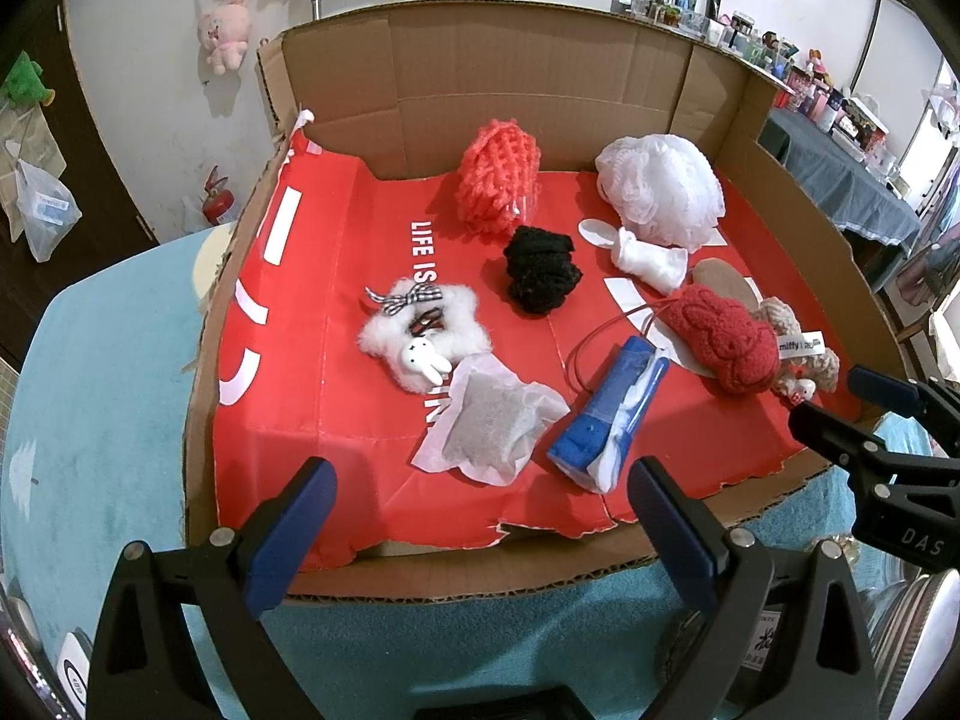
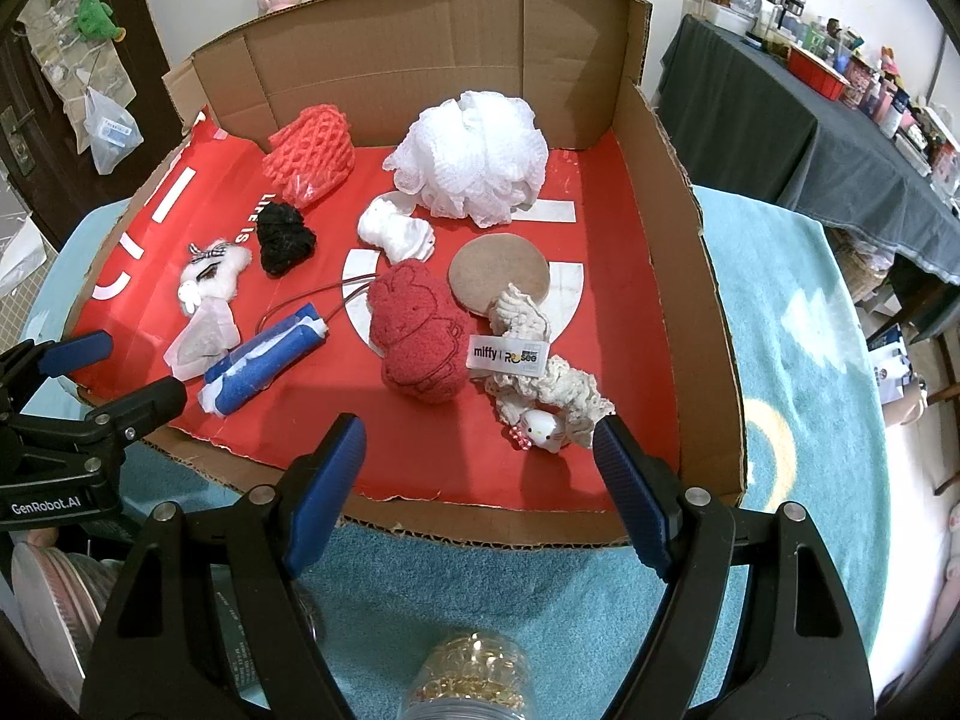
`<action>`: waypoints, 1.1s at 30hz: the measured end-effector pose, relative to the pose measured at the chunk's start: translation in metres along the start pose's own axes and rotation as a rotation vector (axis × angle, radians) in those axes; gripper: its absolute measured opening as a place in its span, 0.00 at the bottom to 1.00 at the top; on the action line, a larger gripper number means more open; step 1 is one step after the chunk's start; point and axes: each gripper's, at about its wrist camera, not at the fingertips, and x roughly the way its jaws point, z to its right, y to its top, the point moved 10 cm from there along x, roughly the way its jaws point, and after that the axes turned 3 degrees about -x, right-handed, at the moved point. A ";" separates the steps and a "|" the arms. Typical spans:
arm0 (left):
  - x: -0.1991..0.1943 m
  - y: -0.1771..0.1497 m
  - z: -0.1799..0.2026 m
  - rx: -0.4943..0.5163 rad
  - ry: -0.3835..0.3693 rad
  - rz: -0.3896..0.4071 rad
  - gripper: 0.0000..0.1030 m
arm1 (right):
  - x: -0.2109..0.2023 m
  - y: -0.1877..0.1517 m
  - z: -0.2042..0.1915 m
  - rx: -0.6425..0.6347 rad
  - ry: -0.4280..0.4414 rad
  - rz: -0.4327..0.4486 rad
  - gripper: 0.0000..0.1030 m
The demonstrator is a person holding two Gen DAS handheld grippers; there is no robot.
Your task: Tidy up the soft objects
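Both tongs, left (image 1: 480, 516) and right (image 2: 480, 474), are held wide open and empty at the box's (image 2: 678, 192) near edge. Soft things, from loofah (image 2: 474, 162) to red pouch (image 2: 420, 336), are spread singly inside, perhaps for easy picking.

Both wrist cams sit near cardboard box (image 1: 516, 90) front edge, looking down-forward inside; left cam from left, right from right; contents shared.

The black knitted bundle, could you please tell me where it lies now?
In both views the black knitted bundle lies mid-box on the red sheet, just in front of the orange net, right of the white fluffy toy.
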 end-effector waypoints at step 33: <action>-0.054 0.023 -0.014 -0.042 -0.002 0.166 0.96 | -0.024 0.012 -0.002 0.005 0.012 0.061 0.76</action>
